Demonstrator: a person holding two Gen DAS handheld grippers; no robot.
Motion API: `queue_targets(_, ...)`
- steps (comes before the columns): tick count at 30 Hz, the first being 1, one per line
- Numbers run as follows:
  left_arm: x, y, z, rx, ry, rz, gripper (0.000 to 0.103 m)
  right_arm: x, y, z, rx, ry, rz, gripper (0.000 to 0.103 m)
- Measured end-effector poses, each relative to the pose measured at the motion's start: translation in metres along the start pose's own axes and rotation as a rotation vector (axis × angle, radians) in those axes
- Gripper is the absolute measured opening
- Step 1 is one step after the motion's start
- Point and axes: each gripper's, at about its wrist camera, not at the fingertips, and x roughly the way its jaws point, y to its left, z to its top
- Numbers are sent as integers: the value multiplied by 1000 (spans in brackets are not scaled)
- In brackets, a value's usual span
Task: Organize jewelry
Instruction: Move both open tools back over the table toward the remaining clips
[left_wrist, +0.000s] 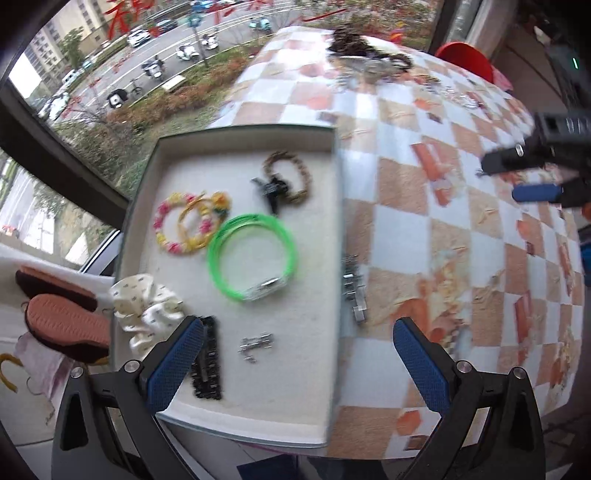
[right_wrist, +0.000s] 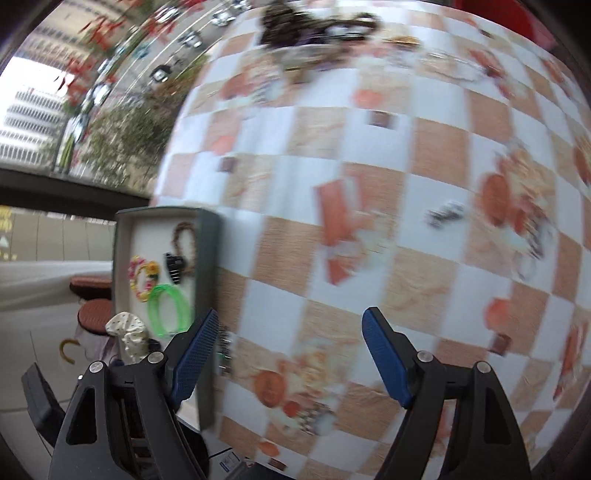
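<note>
Green bangle (left_wrist: 252, 257) lying in tray (left_wrist: 236, 133) on checked worktop (left_wrist: 424, 229); left gripper (left_wrist: 299, 363) and right gripper (right_wrist: 288, 356) hovering, jaws apart, empty; no readable lettering.

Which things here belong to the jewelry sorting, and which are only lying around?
Job: tray, green bangle, flower bracelets, braided bracelet, jewelry pile, small silver piece.
Lying about: slippers, red stool, checked tablecloth.
</note>
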Motion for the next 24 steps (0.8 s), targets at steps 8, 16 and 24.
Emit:
queue_targets(8, -2, -52, 6, 109, 14, -91, 103, -20, -81, -28, 158, 2, -58, 82)
queue_targets(16, 10, -124, 5, 284, 20, -139, 103, -17, -116, -29, 202, 19, -76, 82)
queue_targets(24, 34, -179, 3, 410, 28, -143, 103, -11, -114, 13, 117, 1, -80, 82)
